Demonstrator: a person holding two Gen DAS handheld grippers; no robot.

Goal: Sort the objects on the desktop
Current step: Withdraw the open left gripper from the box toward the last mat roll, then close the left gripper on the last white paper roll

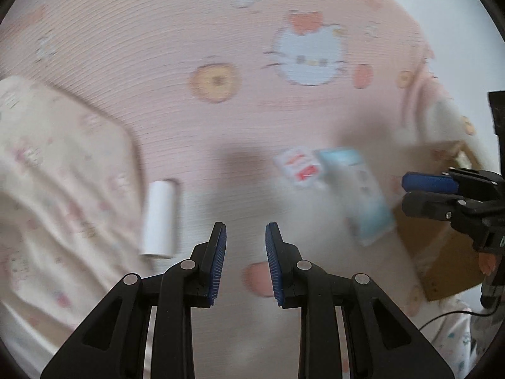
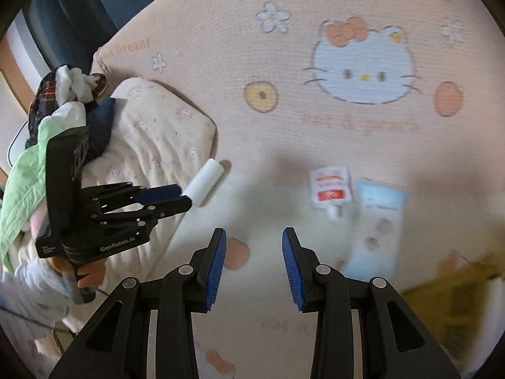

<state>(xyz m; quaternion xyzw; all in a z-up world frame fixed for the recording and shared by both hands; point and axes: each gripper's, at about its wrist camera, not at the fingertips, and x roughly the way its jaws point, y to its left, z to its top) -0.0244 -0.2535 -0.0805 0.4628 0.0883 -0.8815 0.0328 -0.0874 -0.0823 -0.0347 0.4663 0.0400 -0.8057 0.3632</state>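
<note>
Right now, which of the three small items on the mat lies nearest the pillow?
The white roll, lying right beside the pillow; the red-and-white pouch and blue packet lie together farther away.

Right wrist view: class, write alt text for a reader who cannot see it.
The right gripper, jaws apart and empty, hangs over a pink cartoon-cat bed cover. Ahead lie a white roll, a white pouch and a pale blue packet; the left gripper reaches towards the roll.

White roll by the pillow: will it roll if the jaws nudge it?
Probably. The white roll is a smooth cylinder lying on its side, so a sideways push may roll it. The soft pink sheet should damp that. It looks light and possibly crushable.
</note>
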